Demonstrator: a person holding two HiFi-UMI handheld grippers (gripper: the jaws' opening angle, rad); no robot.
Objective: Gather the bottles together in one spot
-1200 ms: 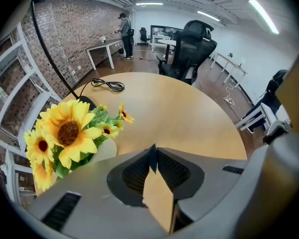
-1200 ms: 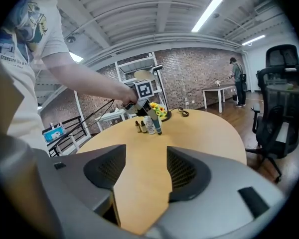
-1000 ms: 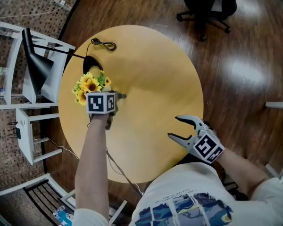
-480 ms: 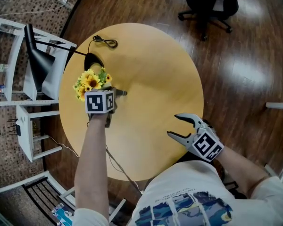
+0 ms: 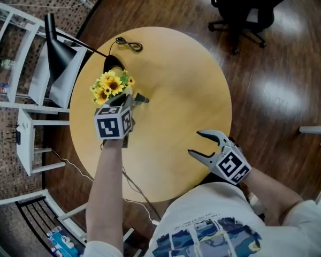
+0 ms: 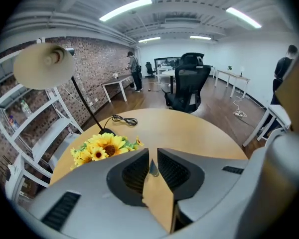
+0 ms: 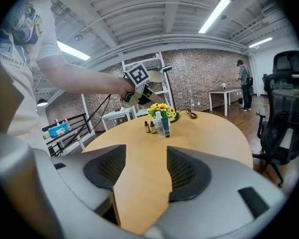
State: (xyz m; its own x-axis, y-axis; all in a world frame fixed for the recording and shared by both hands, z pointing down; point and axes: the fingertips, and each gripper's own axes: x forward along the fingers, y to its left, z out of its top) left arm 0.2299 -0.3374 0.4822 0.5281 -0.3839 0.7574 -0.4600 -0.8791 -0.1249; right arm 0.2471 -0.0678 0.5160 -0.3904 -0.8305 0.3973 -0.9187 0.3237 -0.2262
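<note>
Several bottles stand in a tight cluster beside the sunflowers (image 7: pixel 162 108) in the right gripper view: two small brown bottles (image 7: pixel 149 127), a white bottle (image 7: pixel 159 124) and a teal tube (image 7: pixel 167 125). My left gripper (image 7: pixel 139 96) hangs above them, shut with nothing in it. In the head view that left gripper (image 5: pixel 135 99) covers the cluster, next to the sunflowers (image 5: pixel 112 84). In its own view the left gripper (image 6: pixel 153 166) shows only bare tabletop past its jaws. My right gripper (image 5: pixel 198 144) stands open and empty above the round wooden table (image 5: pixel 176 79) near its front edge.
A black lamp (image 5: pixel 59 63) on a thin stem leans over the table's left side, its base and a coiled cable (image 5: pixel 129 44) at the back. White shelving (image 5: pixel 16 47) stands left of the table. A black office chair (image 5: pixel 251 4) sits beyond it. A person (image 7: pixel 244 83) stands far off.
The left gripper has risen toward the head camera above the flowers, so its marker cube looks larger. The right gripper has held its place, still open.
</note>
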